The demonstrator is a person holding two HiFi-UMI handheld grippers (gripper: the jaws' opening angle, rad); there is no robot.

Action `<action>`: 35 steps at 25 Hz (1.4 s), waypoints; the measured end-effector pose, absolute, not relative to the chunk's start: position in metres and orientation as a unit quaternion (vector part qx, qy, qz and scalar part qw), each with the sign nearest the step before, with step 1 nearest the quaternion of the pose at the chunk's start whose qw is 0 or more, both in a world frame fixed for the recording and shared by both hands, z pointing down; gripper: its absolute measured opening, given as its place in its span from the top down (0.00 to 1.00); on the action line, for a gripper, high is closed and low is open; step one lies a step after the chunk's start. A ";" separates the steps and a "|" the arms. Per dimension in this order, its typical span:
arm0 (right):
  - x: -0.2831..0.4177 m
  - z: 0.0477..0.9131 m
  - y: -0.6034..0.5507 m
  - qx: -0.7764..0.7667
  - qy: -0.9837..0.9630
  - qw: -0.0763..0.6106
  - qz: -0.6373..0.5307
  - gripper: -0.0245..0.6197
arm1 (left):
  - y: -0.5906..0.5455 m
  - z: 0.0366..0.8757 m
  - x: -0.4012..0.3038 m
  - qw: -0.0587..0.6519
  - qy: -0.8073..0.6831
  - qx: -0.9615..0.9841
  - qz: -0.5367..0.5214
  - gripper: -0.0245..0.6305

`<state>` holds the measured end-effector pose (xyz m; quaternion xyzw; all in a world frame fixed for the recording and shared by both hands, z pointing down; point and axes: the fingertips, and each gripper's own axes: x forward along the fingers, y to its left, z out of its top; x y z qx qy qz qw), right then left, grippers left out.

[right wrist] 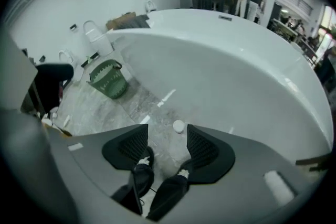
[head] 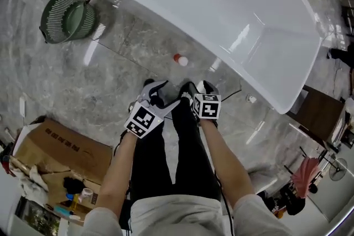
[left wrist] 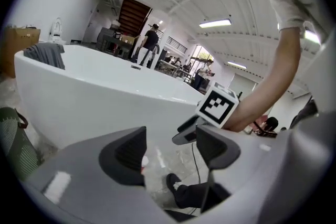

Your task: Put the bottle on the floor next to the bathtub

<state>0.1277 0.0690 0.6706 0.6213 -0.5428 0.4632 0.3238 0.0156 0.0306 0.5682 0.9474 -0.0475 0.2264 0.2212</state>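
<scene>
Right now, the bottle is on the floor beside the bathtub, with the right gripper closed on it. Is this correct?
Not quite. The bottle is on the floor beside the bathtub, but the right gripper is not closed on it. The right gripper view shows its jaws apart with nothing held, and the bottle sits clear beyond them.

ahead of the right hand-held gripper the bathtub is smooth, glossy white. the floor beneath is polished grey veined stone, reflective. the gripper's pads are matt black, ribbed. to its left are a slotted green plastic basket and a matt brown cardboard box.
</scene>
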 end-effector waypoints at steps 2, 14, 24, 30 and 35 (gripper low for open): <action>0.129 0.639 0.079 0.643 -0.530 0.291 0.470 0.60 | 0.038 0.551 0.017 0.218 -0.033 0.946 0.237 0.43; 0.114 0.488 0.144 0.688 -0.548 0.202 0.431 0.60 | 0.063 0.460 0.018 0.168 -0.022 0.952 0.255 0.43; 0.077 0.422 0.220 0.683 -0.585 0.137 0.416 0.60 | 0.145 0.393 0.013 0.144 -0.036 0.953 0.264 0.43; 0.061 0.383 0.240 0.681 -0.604 0.100 0.401 0.60 | 0.174 0.354 0.012 0.160 -0.058 0.954 0.245 0.43; 0.050 0.363 0.271 0.673 -0.625 0.082 0.387 0.60 | 0.204 0.340 0.010 0.166 -0.073 0.954 0.239 0.43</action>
